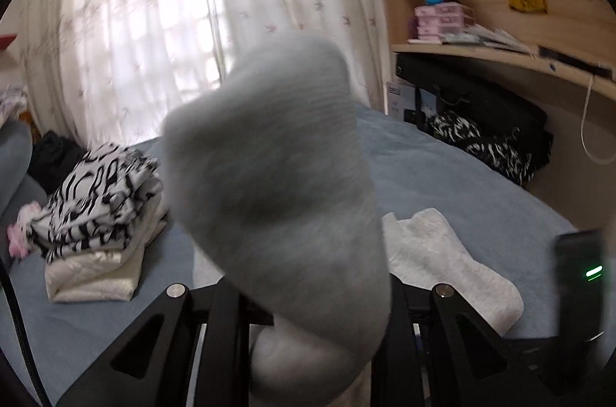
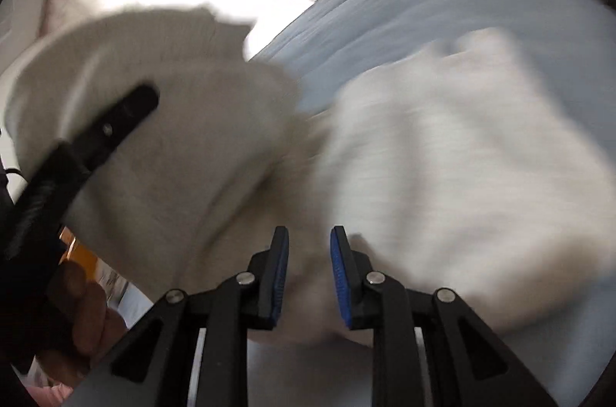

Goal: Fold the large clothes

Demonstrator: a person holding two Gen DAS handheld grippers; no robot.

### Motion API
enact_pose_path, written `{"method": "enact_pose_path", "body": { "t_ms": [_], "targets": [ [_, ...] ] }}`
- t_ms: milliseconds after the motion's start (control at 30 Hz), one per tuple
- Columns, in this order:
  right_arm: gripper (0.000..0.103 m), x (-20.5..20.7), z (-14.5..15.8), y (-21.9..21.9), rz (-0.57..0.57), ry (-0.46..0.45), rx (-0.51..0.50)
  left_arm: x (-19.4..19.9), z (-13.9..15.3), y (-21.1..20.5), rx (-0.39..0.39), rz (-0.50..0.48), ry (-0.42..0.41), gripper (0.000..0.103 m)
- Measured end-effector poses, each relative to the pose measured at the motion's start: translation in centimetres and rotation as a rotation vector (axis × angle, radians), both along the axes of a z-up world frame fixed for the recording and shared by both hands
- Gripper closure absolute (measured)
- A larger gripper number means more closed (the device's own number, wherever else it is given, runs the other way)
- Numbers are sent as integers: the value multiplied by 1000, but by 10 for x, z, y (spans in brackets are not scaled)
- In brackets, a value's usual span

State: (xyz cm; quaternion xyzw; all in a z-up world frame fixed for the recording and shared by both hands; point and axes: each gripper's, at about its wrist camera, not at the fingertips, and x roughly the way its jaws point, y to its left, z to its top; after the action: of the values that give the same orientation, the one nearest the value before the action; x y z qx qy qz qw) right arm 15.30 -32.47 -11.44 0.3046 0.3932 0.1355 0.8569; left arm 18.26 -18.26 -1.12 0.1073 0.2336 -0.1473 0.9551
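Across the blue bed sheet (image 1: pixel 442 176), a pale grey knit garment (image 1: pixel 277 176) is caught mid-fold: the left gripper (image 1: pixel 308 322) pinches a lifted flap of it, fabric bunched between the fingers and hiding them. The right gripper (image 2: pixel 308 276) hangs over the spread cloth with blue ribbed pads (image 2: pixel 338 276) slightly apart, holding nothing. Next, likely, laying the flap flat and squaring edges. Soft, ribbed, limp. A folded zebra-print stack (image 1: pixel 100 191) sits toward the bed's left edge.

left claw (image 1: pixel 308 322) seemingly clamped, right claw (image 2: pixel 309 276) parted
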Motion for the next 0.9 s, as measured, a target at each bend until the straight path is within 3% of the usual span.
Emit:
{"method": "enact_pose_path", "body": {
  "t_ms": [267, 367, 533, 633, 767, 867, 900],
  "targets": [
    [81, -61, 10, -95, -396, -10, -58, -9, -37, -99, 176, -143, 3, 84],
    [81, -76, 11, -115, -475, -35, -36, -16, -65, -134, 262, -220, -10, 83],
    [81, -85, 3, -128, -498, 1, -29, -39, -123, -177, 429, -330, -51, 82],
    [80, -92, -2, -129, -502, 22, -18, -47, -128, -180, 432, -342, -82, 81],
    [80, -96, -4, -135, -480, 26, 7, -41, -107, -163, 339, -357, -56, 79],
    [79, -89, -2, -141, -426, 6, 140, -36, -96, -149, 293, -388, -47, 68],
    [73, -89, -1, -143, -415, -5, 189, -37, -95, -146, 289, -409, -46, 60]
  ]
}}
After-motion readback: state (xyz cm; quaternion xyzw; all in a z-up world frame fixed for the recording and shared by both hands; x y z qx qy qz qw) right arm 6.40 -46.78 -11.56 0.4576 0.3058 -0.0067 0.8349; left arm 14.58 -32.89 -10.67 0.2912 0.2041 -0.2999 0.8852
